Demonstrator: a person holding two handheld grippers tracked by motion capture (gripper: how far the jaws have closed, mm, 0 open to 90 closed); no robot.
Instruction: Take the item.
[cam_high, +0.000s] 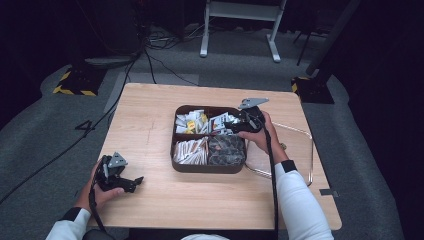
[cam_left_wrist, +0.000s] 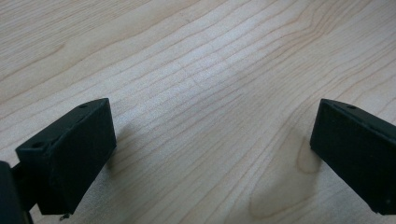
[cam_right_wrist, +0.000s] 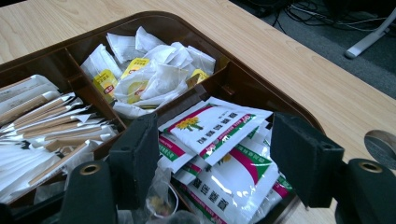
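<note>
A brown four-compartment tray (cam_high: 207, 169) sits mid-table. Its back right compartment holds white sachets (cam_right_wrist: 205, 122) printed with a yellow flower and green and magenta stripes. My right gripper (cam_right_wrist: 215, 140) hovers just over them, jaws open, one on each side of the pile, nothing gripped. In the high view the right gripper (cam_high: 234, 125) is over that same compartment. My left gripper (cam_high: 134, 183) rests low at the table's front left, held in the left hand. In its own view the left gripper (cam_left_wrist: 210, 140) stands open over bare wood.
Tea bags with yellow tags (cam_right_wrist: 144, 74) fill the back left compartment, paper stick packets (cam_right_wrist: 46, 126) the front left, and clear wrapped packets (cam_high: 226, 149) the front right. A clear tray (cam_high: 300, 150) lies to the right of the brown one. A round cable hole (cam_right_wrist: 380, 144) is nearby.
</note>
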